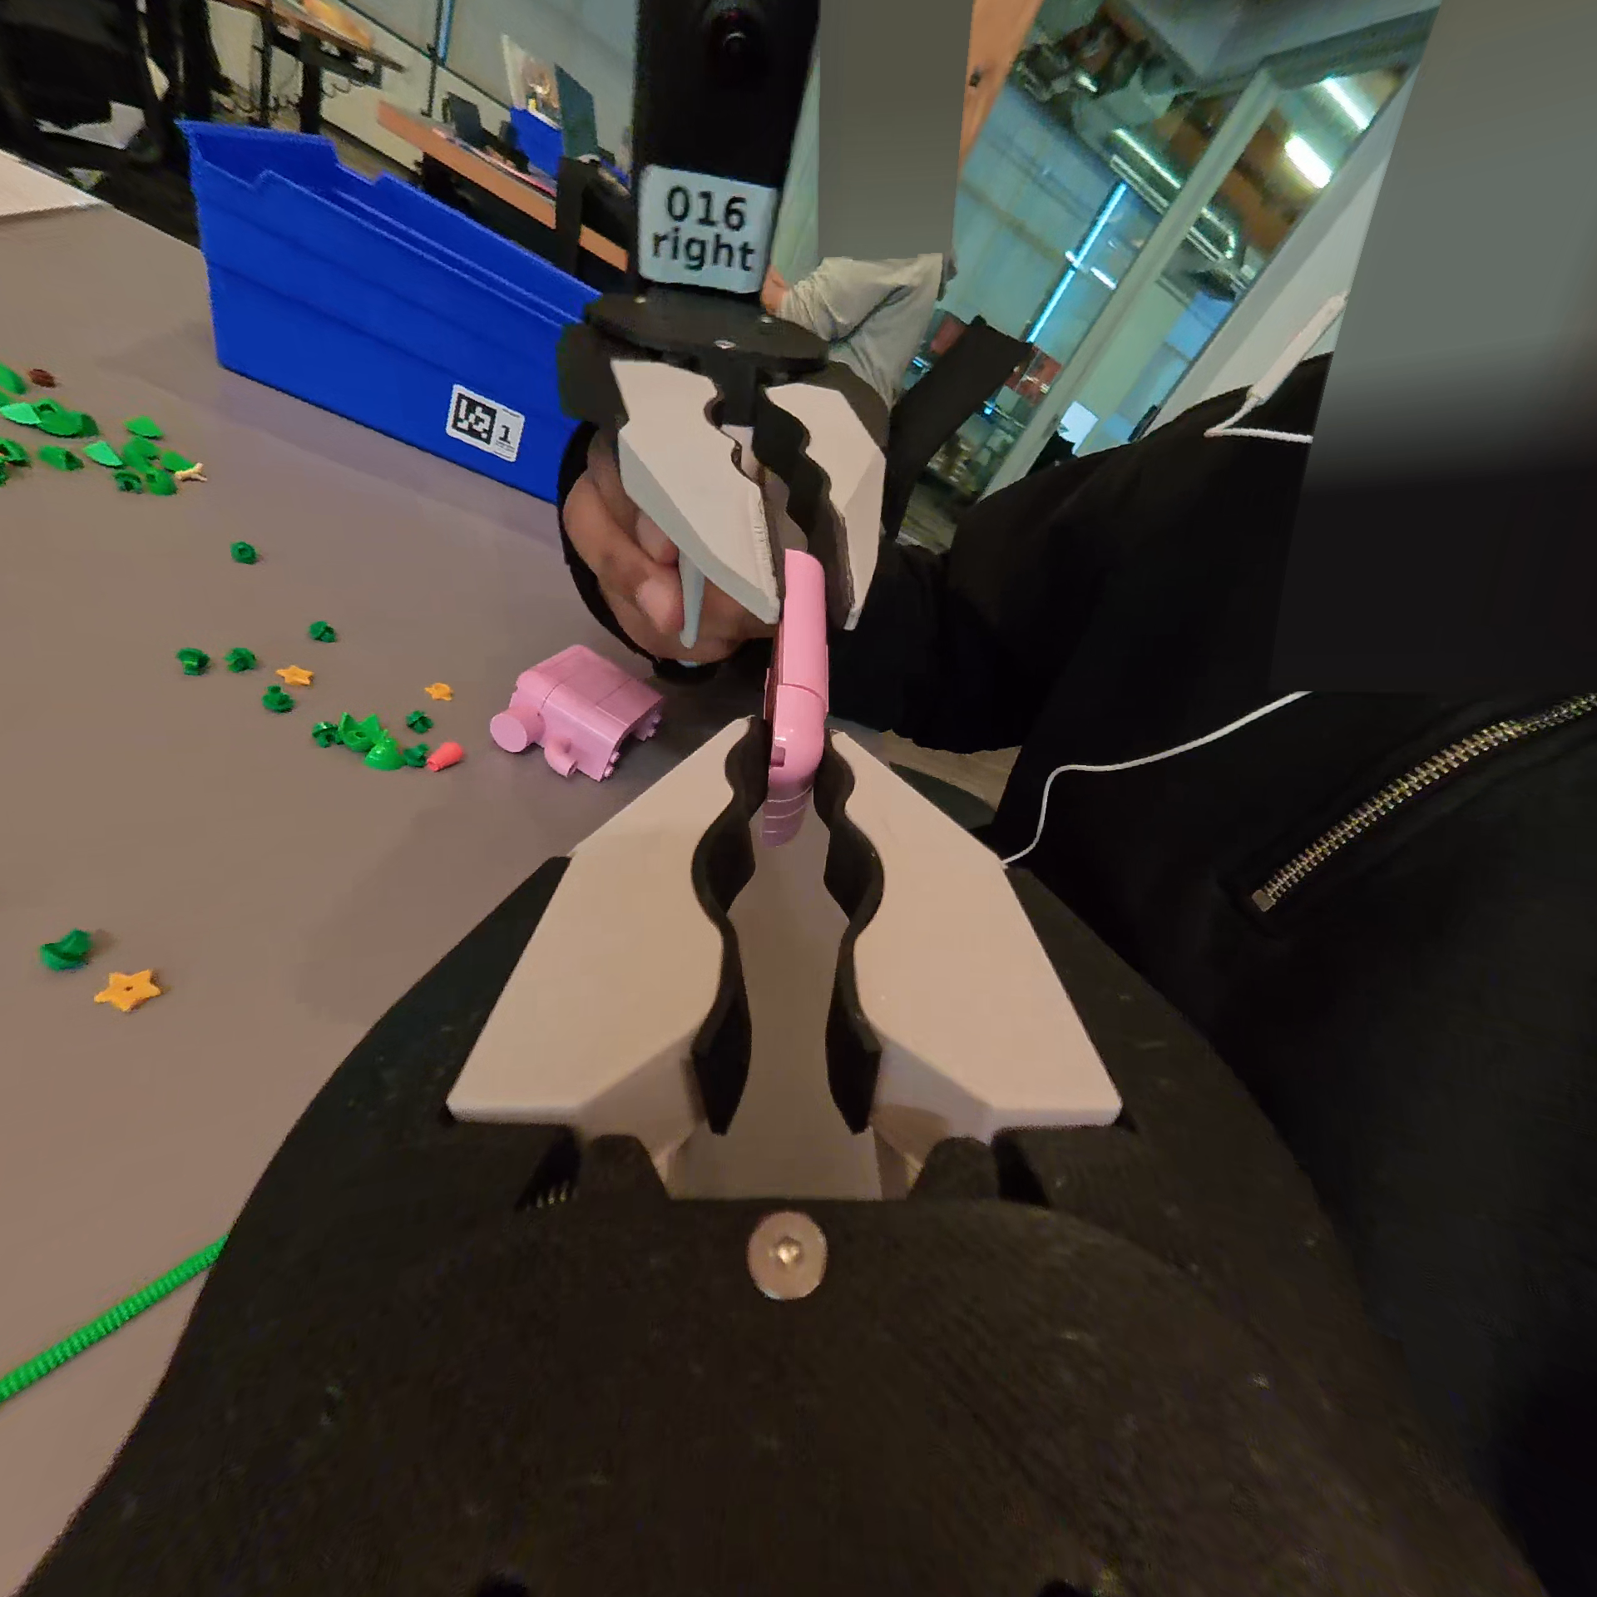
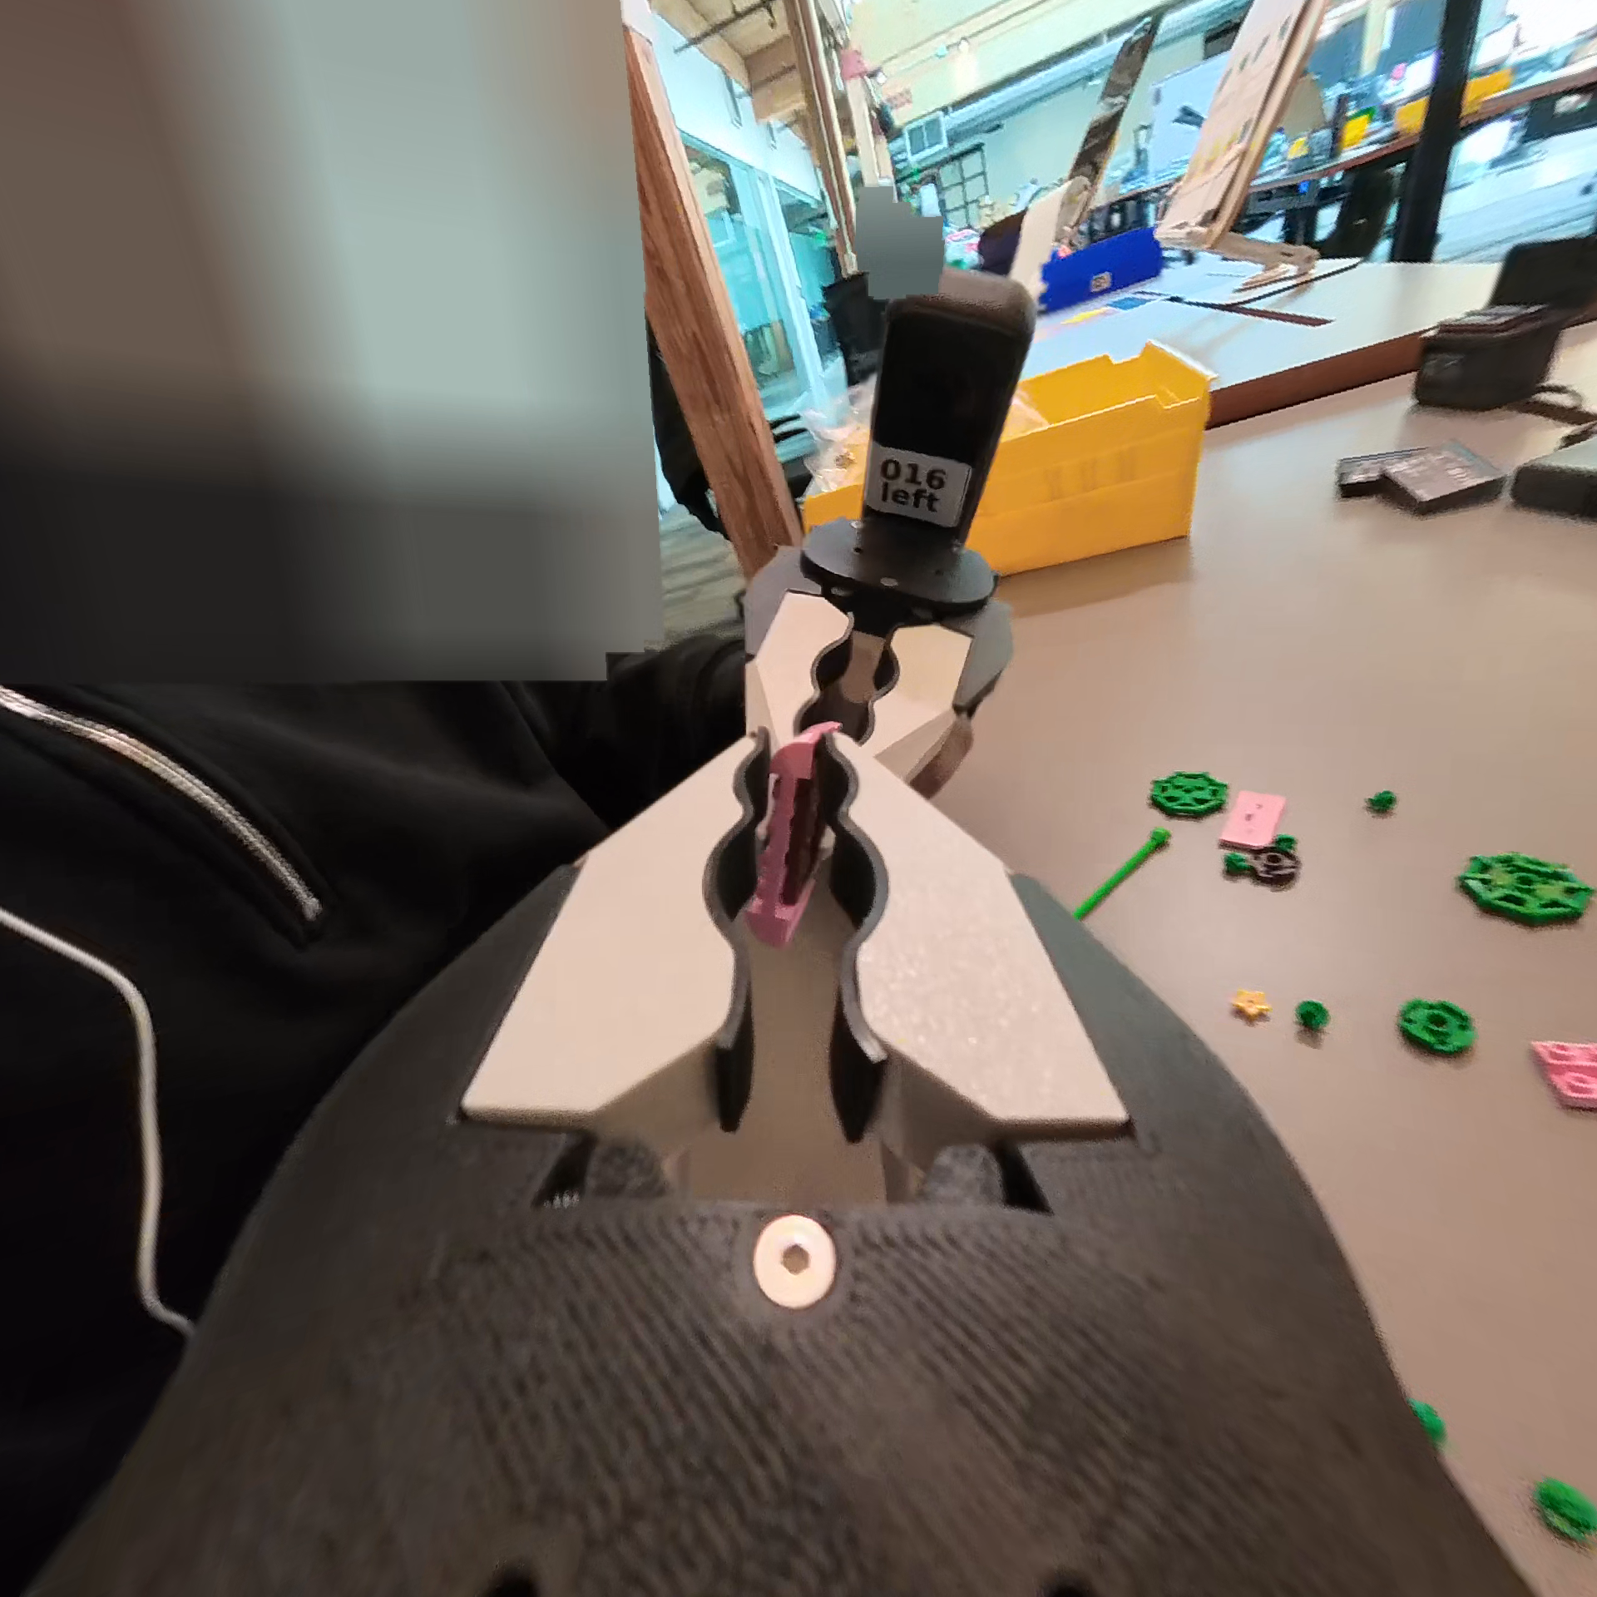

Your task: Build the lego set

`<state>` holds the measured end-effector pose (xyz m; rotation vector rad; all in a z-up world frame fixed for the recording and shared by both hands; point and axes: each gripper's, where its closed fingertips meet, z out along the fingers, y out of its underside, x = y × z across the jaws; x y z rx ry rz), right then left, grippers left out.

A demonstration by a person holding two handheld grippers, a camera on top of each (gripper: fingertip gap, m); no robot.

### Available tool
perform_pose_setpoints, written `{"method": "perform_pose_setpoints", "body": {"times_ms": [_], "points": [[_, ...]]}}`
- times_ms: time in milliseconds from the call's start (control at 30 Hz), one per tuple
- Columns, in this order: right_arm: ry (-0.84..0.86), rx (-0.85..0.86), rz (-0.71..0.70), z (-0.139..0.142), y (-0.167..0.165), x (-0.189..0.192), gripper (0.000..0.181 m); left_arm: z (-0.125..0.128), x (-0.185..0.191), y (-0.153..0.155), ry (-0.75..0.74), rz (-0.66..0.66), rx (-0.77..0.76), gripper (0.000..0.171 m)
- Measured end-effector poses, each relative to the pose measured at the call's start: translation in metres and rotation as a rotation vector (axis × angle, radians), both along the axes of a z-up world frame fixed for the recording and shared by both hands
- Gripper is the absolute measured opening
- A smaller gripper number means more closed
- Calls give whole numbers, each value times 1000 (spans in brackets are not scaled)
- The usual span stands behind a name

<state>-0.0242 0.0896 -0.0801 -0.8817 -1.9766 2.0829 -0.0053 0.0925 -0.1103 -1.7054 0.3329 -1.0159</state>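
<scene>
Pink plate (image 1: 799,691) clamped between opposed left gripper (image 1: 791,734) and right gripper (image 1: 808,596).

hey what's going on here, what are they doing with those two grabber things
A person in a black jacket is building a Lego set with a handheld gripper in each hand. The left gripper and right gripper are both shut on a pink Lego piece, held in the air between them above the grey table. A pink partial build sits on the table, with small green and yellow pieces scattered nearby.

Bright, even indoor light (soft shadows), wide-angle bending at edges, slight blur.
</scene>
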Motion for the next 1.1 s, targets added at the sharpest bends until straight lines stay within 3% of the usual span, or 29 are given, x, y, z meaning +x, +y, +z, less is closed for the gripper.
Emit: {"method": "perform_pose_setpoints", "body": {"times_ms": [133, 200, 367, 500, 1100], "points": [[-57, -77, -81, -1, 9, -16, 7, 1, -13, 7, 35, 108, 53, 6], [-49, -57, -139, -4, 15, -22, 7, 8, -21, 9, 6, 158, 81, 23], [-51, -88, -132, -1, 10, -20, 7, 11, -22, 11, -28, 173, 76, 8], [-80, -144, -141, 1, 16, -23, 7, 11, -23, 9, -50, 155, 71, 12], [-239, -494, 86, 19, 14, -11, 8, 30, -15, -3, -146, 64, 123, 7]]}}
